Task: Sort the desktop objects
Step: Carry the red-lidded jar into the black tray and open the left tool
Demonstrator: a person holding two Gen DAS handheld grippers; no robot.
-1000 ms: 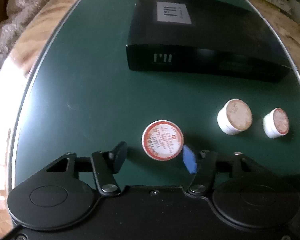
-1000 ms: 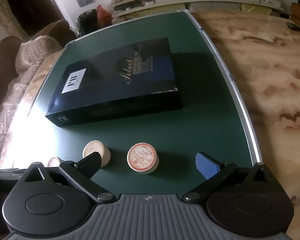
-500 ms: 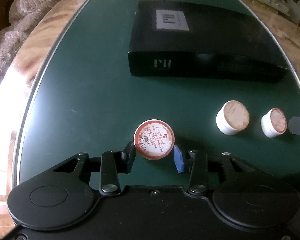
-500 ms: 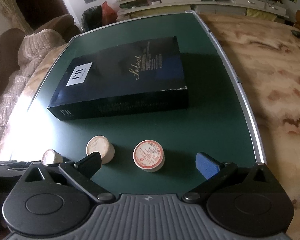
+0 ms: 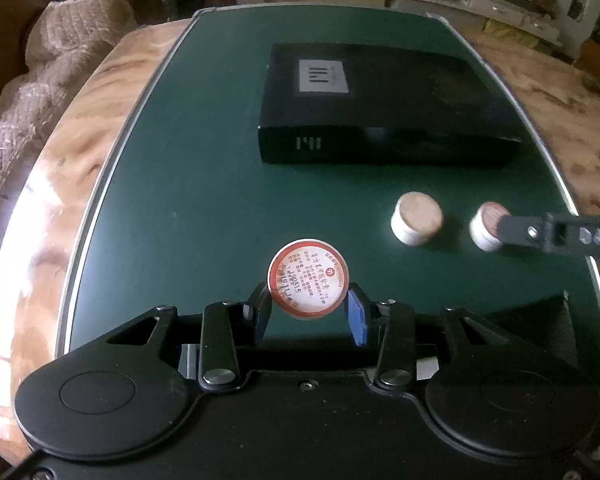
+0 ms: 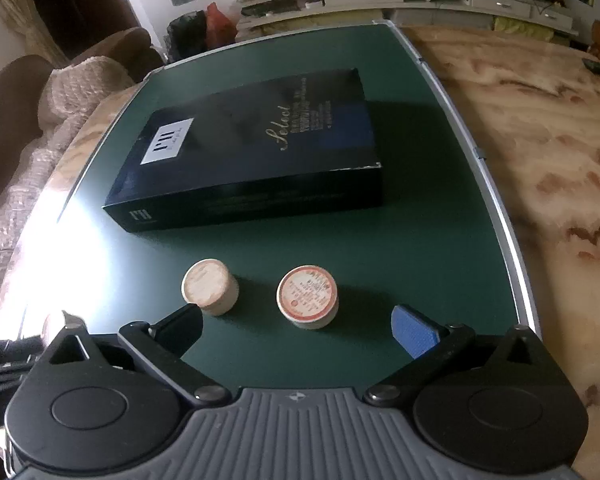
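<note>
My left gripper (image 5: 309,314) is shut on a small white jar with a red-rimmed printed lid (image 5: 307,278), held just above the green table (image 5: 204,200). Two more small white jars stand to the right: one with a plain tan lid (image 5: 417,218) and one with a reddish lid (image 5: 487,224). In the right wrist view, my right gripper (image 6: 296,332) is open, its fingers on either side of the reddish-lid jar (image 6: 308,296), with the tan-lid jar (image 6: 210,293) to the left. One right finger (image 5: 540,234) reaches over the reddish-lid jar in the left wrist view.
A large flat black box (image 5: 376,108) lies across the far half of the table, also in the right wrist view (image 6: 252,152). The table has a metal rim (image 6: 496,216). A sofa with a beige throw (image 5: 32,92) stands at the left; patterned floor lies at the right.
My left gripper closed on the red-rimmed jar and lifted it slightly. My right gripper moved forward toward the reddish-lid jar, staying open.
</note>
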